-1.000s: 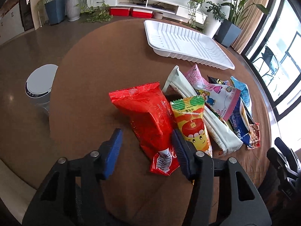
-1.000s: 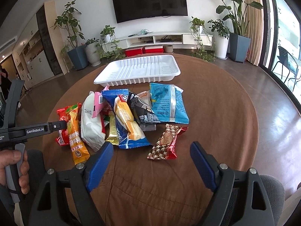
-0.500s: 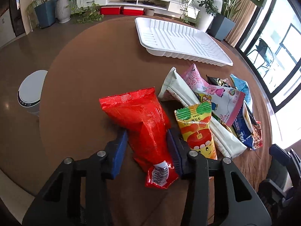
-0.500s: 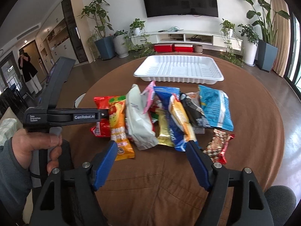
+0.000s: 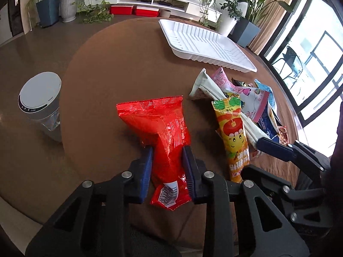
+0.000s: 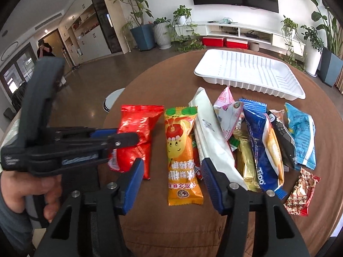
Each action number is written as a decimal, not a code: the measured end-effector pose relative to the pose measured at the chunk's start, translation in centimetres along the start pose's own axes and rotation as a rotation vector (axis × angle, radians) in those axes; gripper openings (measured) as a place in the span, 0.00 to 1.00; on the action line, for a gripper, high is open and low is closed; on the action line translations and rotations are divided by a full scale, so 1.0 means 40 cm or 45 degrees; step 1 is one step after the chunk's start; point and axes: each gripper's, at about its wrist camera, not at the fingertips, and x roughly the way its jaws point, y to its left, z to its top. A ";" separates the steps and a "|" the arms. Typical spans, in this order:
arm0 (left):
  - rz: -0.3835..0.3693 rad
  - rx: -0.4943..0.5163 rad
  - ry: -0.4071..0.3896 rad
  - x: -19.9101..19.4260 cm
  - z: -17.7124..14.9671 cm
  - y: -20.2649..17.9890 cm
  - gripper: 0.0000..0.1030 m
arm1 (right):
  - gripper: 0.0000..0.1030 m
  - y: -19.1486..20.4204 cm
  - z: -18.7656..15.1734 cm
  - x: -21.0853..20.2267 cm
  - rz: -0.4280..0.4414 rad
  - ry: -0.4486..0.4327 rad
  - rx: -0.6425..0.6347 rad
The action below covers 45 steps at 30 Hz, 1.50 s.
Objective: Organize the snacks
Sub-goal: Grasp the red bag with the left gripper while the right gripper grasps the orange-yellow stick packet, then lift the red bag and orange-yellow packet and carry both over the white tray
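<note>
In the left wrist view my left gripper (image 5: pixel 167 150) pinches the lower part of a red snack packet (image 5: pixel 158 120) lying on the round brown table (image 5: pixel 120 64), and its jaws are still closing. My right gripper (image 6: pixel 172 163) straddles the orange cartoon-print packet (image 6: pixel 180 141). Its jaws are closing, but the pads stand clear of the wrapper. In the right wrist view the left gripper (image 6: pixel 126 136) comes in from the left over the red packet (image 6: pixel 137 124). A white ribbed tray (image 6: pixel 246 72) sits empty at the far side.
Right of the orange packet lie several more snacks: a white packet (image 6: pixel 210 132), a pink one (image 6: pixel 227 111), a dark blue one (image 6: pixel 261 141), a light blue one (image 6: pixel 300 132) and a small red sweet (image 6: pixel 300 192). A lidded bin (image 5: pixel 38 105) stands left of the table.
My left gripper moved forward along the red packet and its jaws closed onto it. My right gripper swung left from the small red sweet to the orange packet, its jaws narrowing.
</note>
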 end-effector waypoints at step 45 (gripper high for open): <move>-0.253 0.052 -0.070 -0.110 -0.077 -0.133 0.22 | 0.16 -0.081 -0.026 -0.117 0.201 -0.032 0.147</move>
